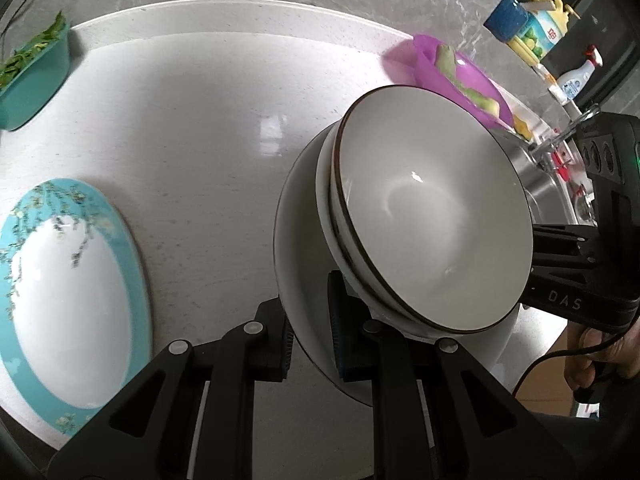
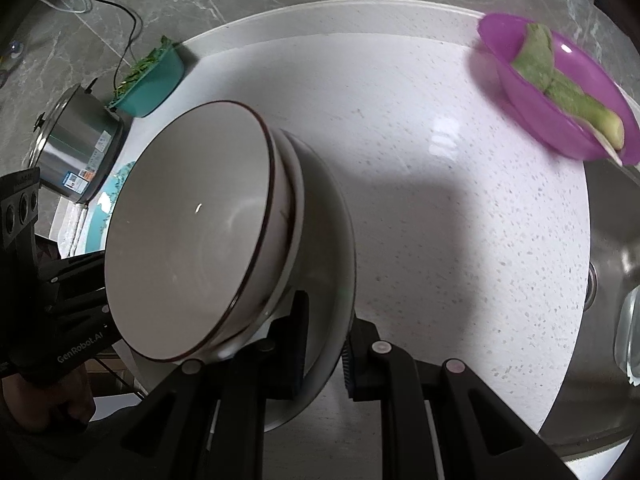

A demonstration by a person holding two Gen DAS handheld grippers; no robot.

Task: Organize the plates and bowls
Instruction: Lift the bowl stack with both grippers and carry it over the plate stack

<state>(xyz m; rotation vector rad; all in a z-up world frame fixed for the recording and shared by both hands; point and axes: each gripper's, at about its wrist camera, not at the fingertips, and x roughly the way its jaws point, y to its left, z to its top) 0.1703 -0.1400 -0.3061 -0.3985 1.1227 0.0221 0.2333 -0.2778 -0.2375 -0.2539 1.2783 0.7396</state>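
Left claw: pinching white plate rim.
Right claw: pinching opposite rim.
Load: stacked bowls.
Handling: keep level; bowls may slide.

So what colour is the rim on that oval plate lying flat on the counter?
Turquoise with a blossom-branch pattern, white centre; clearest in the left wrist view.
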